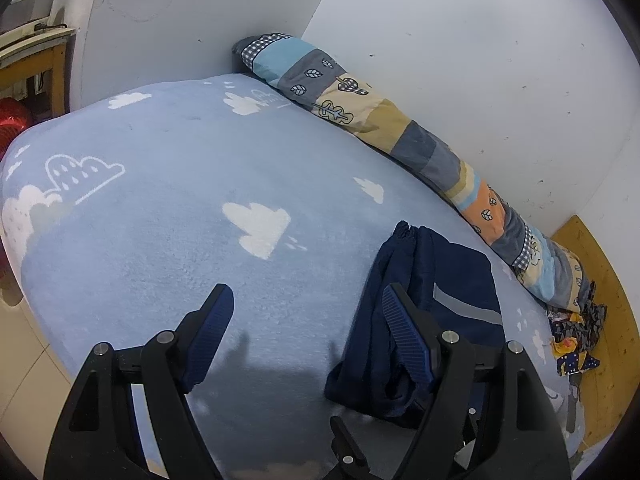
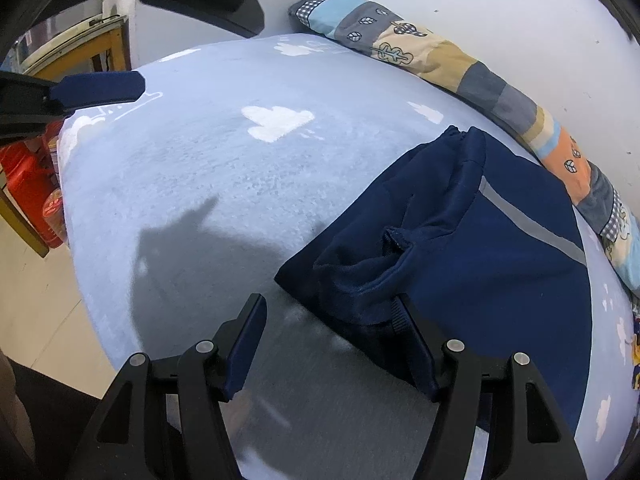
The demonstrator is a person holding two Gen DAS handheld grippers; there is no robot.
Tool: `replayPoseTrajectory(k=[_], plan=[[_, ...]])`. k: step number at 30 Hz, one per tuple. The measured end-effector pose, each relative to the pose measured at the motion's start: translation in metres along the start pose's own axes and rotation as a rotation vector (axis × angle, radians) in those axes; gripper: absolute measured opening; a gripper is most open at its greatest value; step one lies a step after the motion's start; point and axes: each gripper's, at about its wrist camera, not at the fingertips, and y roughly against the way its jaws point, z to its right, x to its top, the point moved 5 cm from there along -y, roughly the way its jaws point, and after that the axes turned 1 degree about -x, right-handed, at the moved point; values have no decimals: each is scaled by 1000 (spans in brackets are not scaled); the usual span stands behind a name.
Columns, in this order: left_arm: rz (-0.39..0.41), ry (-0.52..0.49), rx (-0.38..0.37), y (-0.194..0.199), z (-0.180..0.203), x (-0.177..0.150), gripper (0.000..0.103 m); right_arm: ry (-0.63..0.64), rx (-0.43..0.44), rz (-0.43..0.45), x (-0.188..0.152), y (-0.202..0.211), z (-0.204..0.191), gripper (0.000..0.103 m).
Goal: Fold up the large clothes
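Note:
A navy blue garment with a grey stripe [image 2: 480,240] lies folded and bunched on the light blue cloud-print blanket [image 2: 240,184]; it also shows in the left wrist view [image 1: 432,304]. My left gripper [image 1: 308,304] is open above the blanket, its right finger over the garment's left edge. My right gripper [image 2: 332,320] is open and empty, its right finger [image 2: 416,344] against the garment's near edge. The left gripper's finger [image 2: 100,88] shows at the upper left of the right wrist view.
A rolled patchwork quilt [image 1: 400,128] lies along the white wall [image 1: 480,60] at the bed's far side. A small patterned cloth heap [image 1: 576,336] lies by the wooden headboard [image 1: 616,320]. Red containers [image 2: 28,184] and a wooden table [image 2: 100,44] stand left of the bed.

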Motion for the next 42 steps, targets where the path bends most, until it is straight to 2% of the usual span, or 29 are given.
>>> replayPoseTrajectory(k=[12, 42], plan=[[1, -16, 7, 1, 1, 0, 77, 4, 13, 3, 0, 3, 0, 68], [4, -24, 9, 3, 1, -1, 77, 65, -20, 40, -8, 14, -7, 66]])
